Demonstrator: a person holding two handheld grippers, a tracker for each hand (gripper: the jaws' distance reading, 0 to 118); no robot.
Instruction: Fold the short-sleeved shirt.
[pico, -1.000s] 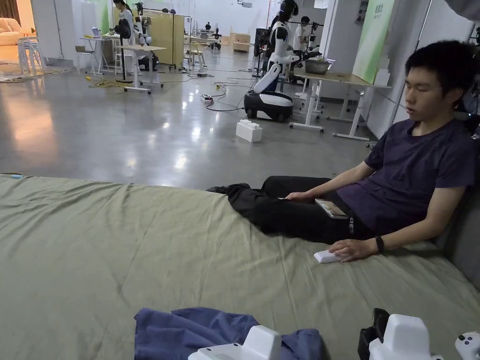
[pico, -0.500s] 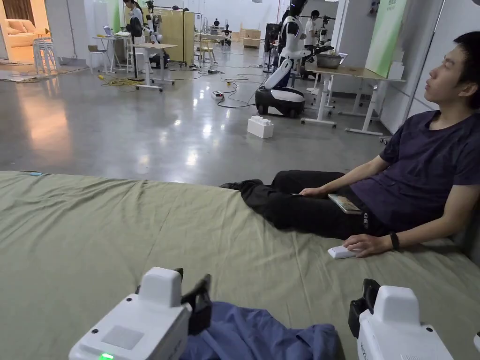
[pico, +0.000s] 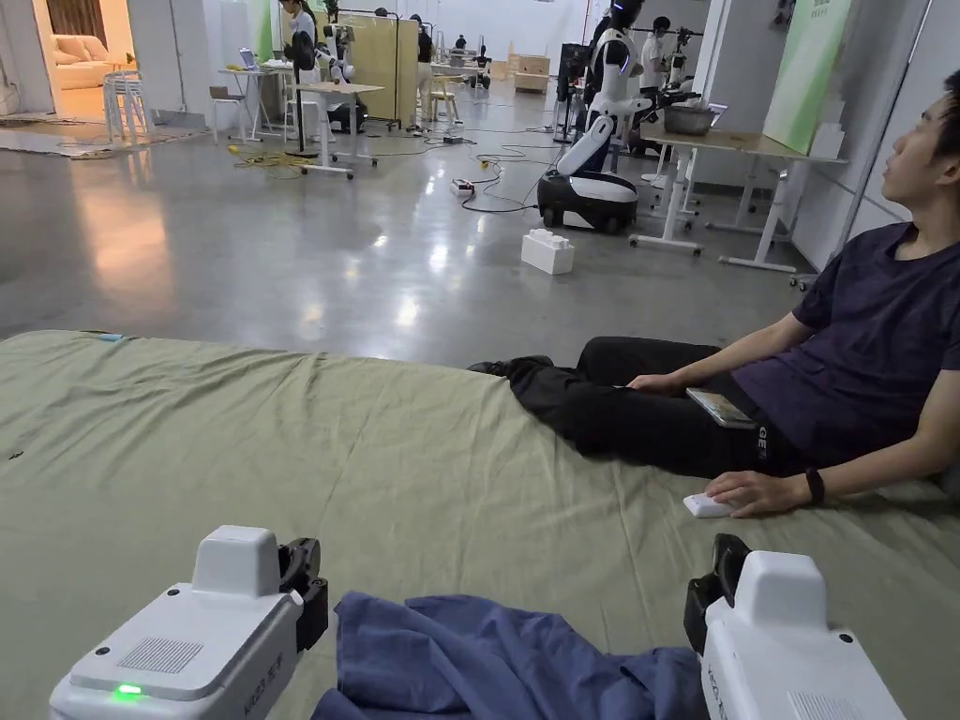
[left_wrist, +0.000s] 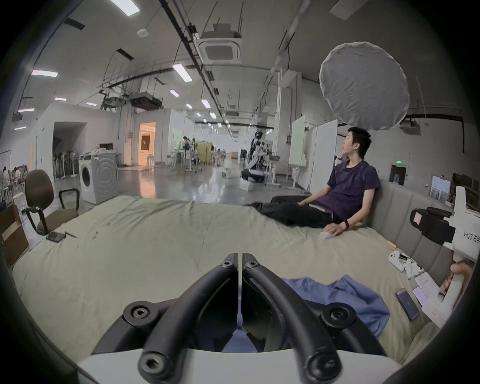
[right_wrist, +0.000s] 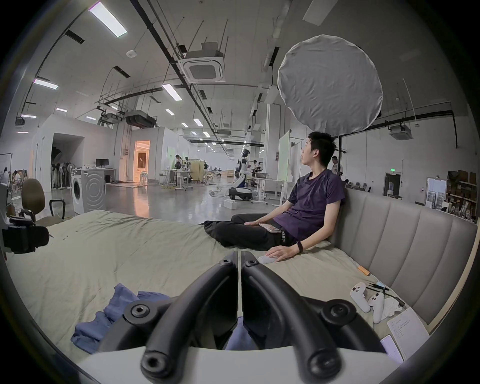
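1. On the wide bed covered with an olive-green sheet (pico: 281, 441), a crumpled blue short-sleeved shirt (pico: 487, 656) lies in a loose heap at the near edge, unfolded, with ridges and creases running across it.
2. To the shirt's left, the left gripper (left_wrist: 240, 259), a white housing with black curved jaws, is held above the sheet; its own view shows the two jaws pressed together with only a thin slit between them and nothing caught there. The blue cloth lies just to the right of the jaws and below them.
3. To the shirt's right, the right gripper (right_wrist: 239, 257) is held the same way, jaws drawn tight together and empty, with the blue cloth spread to the left of them and a bit showing beneath them.
4. In the head view the shirt sits between the two white housings, the left gripper's body near its left edge and the right one at its right edge; whether either touches the cloth I cannot tell.
5. Farther back on the bed, a person in a dark purple T-shirt (pico: 872, 347) sits leaning against a grey padded headboard (right_wrist: 405, 241), one hand resting on a small white device (pico: 705, 506) on the sheet.
6. Beside the headboard lie two white game-style controllers (right_wrist: 366, 301), a sheet of paper (right_wrist: 407, 330) and a dark phone (left_wrist: 407, 304).
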